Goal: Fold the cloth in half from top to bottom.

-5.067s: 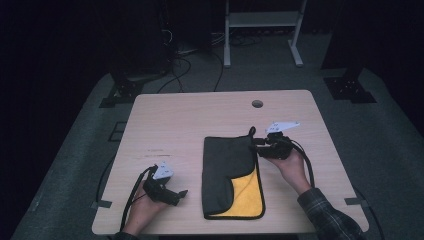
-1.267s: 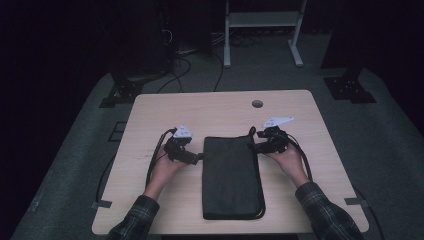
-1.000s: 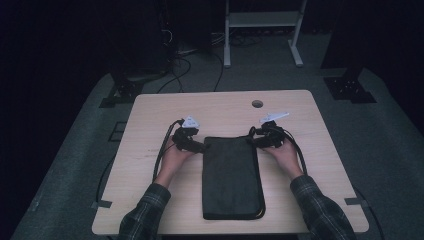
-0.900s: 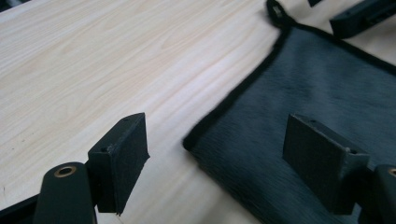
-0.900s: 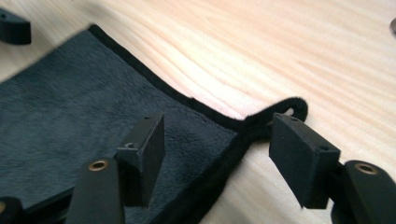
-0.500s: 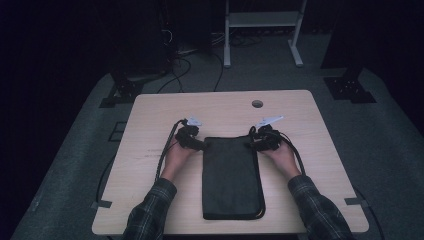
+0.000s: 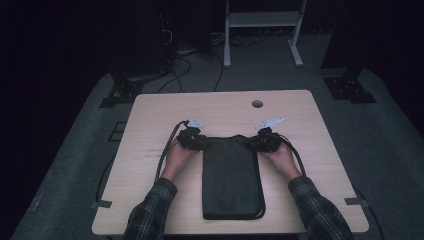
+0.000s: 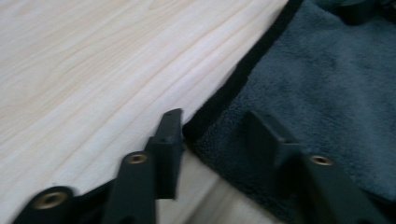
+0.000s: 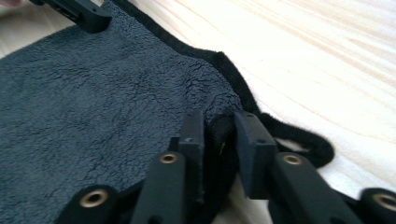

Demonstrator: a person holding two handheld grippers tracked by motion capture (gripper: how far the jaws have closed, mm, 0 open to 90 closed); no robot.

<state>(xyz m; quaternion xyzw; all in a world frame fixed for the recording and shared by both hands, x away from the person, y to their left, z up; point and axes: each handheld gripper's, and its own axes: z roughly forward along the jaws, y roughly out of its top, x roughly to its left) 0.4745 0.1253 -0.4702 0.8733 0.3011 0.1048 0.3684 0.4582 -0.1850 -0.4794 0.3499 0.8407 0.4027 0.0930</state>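
Observation:
A dark grey towel (image 7: 232, 175) lies folded lengthwise on the pale wooden table (image 7: 150, 125). My left gripper (image 7: 197, 141) sits at its far left corner and my right gripper (image 7: 260, 141) at its far right corner. In the left gripper view, the left gripper (image 8: 217, 135) straddles the towel's black hem (image 8: 317, 84). One jaw rests on bare wood and the other on the pile, with a gap still between them. They have just been closing. In the right gripper view, the right gripper (image 9: 219, 128) has just closed, pinching a bunched corner of the towel (image 9: 93, 93).
A round cable hole (image 7: 257, 104) sits near the table's far edge. Beyond the table stand a white metal frame (image 7: 260, 30) and loose floor cables (image 7: 200, 55). Each gripper's cable trails back along the table beside the forearm.
The yellow underside seen five seconds ago is folded away. The left hand came from the near left up to the far left corner. Both grippers have since settled onto the corners.

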